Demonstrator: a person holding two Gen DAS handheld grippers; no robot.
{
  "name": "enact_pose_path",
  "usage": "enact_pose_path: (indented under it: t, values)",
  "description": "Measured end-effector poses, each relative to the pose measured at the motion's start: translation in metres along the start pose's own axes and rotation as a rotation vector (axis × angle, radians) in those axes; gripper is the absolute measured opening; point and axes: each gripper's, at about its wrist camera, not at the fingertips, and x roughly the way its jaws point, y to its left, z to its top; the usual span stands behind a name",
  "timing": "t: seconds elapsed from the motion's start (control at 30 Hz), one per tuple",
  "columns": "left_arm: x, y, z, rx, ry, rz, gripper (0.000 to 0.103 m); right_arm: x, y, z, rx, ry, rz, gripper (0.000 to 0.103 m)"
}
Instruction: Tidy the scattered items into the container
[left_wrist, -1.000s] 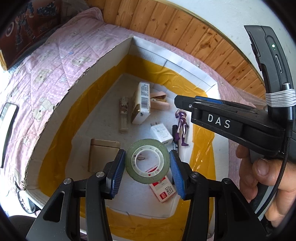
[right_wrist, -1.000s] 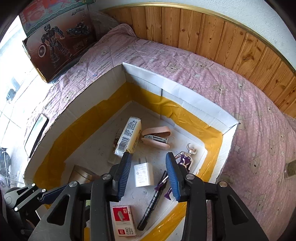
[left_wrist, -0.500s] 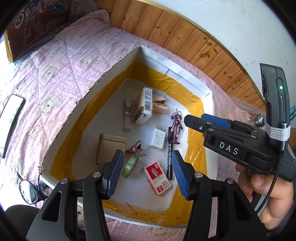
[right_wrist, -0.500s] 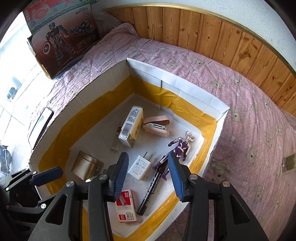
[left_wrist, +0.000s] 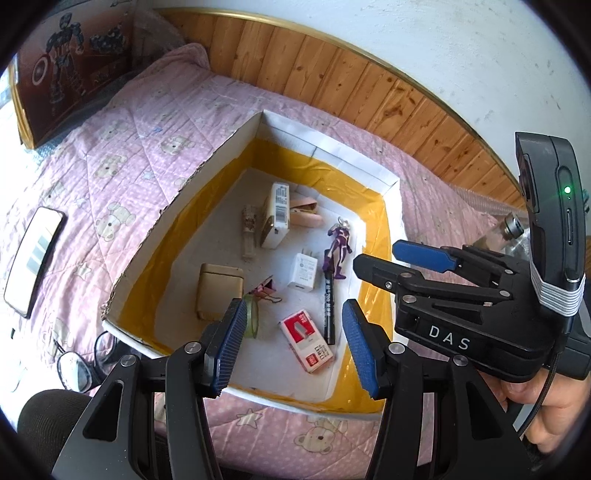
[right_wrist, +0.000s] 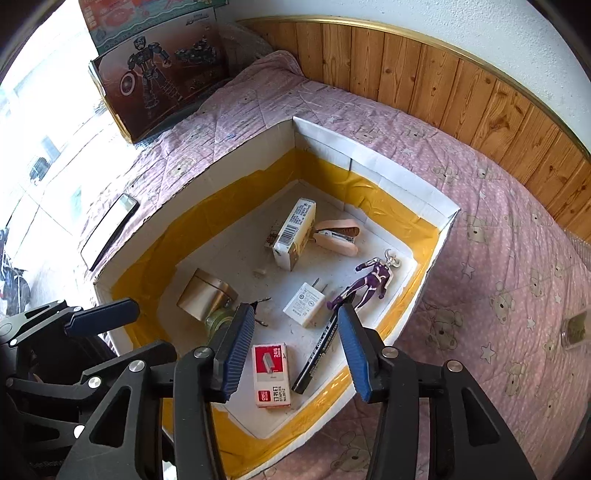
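A white cardboard box (left_wrist: 218, 155) (right_wrist: 402, 173) lined with yellow tape lies on a pink quilt. On its floor lie a green tape roll (left_wrist: 252, 317) (right_wrist: 218, 318), a red staple box (left_wrist: 306, 340) (right_wrist: 271, 374), a black marker (left_wrist: 328, 306) (right_wrist: 317, 354), a white charger (left_wrist: 303, 271) (right_wrist: 304, 304), a purple figure (left_wrist: 340, 247) (right_wrist: 371, 280), a pink stapler (left_wrist: 304, 216) (right_wrist: 338, 236), a carton (left_wrist: 277, 216) (right_wrist: 293, 234) and a gold tin (left_wrist: 219, 290) (right_wrist: 205, 293). My left gripper (left_wrist: 291, 347) hovers above the box, open and empty. My right gripper (right_wrist: 295, 350) also hangs over it, its jaws opening, nothing between them.
A phone (left_wrist: 33, 256) (right_wrist: 110, 229) lies on the quilt left of the box. Glasses (left_wrist: 75, 367) rest near the box's front corner. A toy box (left_wrist: 70, 74) (right_wrist: 155, 70) leans at the back left. Wood panelling (right_wrist: 443, 85) runs behind the bed.
The left gripper let the tape roll go; it now lies on the box floor. Both grippers have risen and drawn back from the box, and the right jaws have widened.
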Motion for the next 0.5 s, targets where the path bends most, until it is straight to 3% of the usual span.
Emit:
enact_pose_path:
  t: [0.37,0.5]
  values:
    - [-0.021,-0.018,-0.021,0.065,0.001,0.035,0.057,-0.019,0.006,-0.025,-0.115,0.033,-0.001,0.052]
    - [-0.026,-0.023,-0.031,0.087,0.000,0.057,0.062,-0.024,0.011,-0.034,-0.169,0.050,-0.003,0.054]
